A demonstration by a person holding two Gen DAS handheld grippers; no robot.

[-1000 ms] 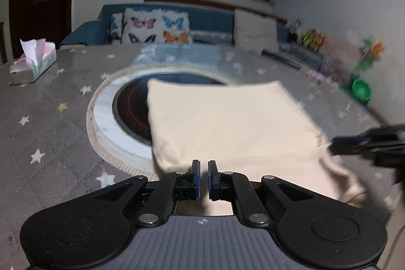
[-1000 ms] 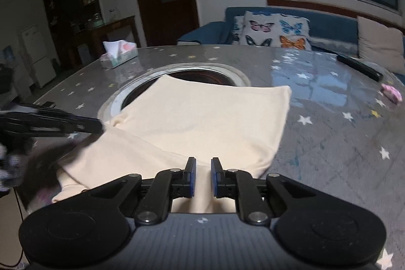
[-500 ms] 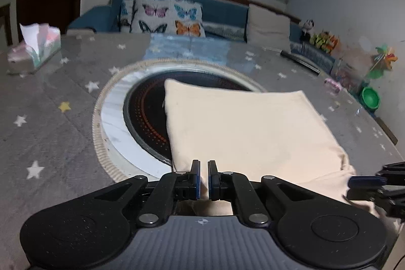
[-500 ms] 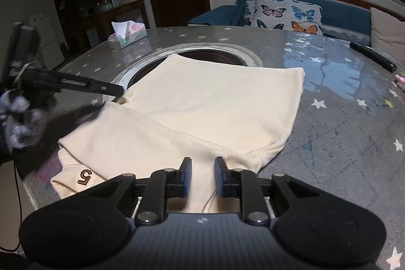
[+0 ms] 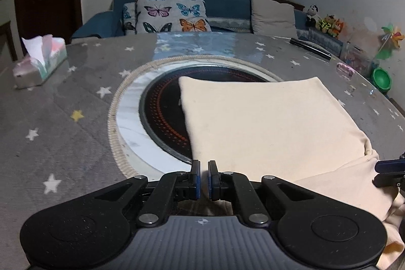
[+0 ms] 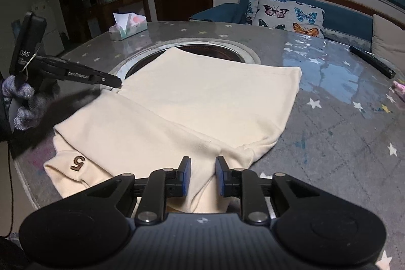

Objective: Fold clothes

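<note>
Fabric fills the ground ahead of both your tools: the cream garment (image 6: 202, 105) lies folded on the table (image 6: 341, 138), partly over the round inset (image 5: 157, 118) at the middle. Your left tool (image 5: 204, 177) sits at the garment's near left corner with its fingers (image 5: 195, 179) drawn almost together; whether cloth is pinched between them you cannot tell. Well off to its left stands a tissue box (image 5: 40, 62). Your right tool (image 6: 202, 179) has its fingers (image 6: 186, 179) apart, low over the near edge of the garment, cloth showing in the gap. To its left a sleeve cuff bears a brown "5" (image 6: 79, 162).
</note>
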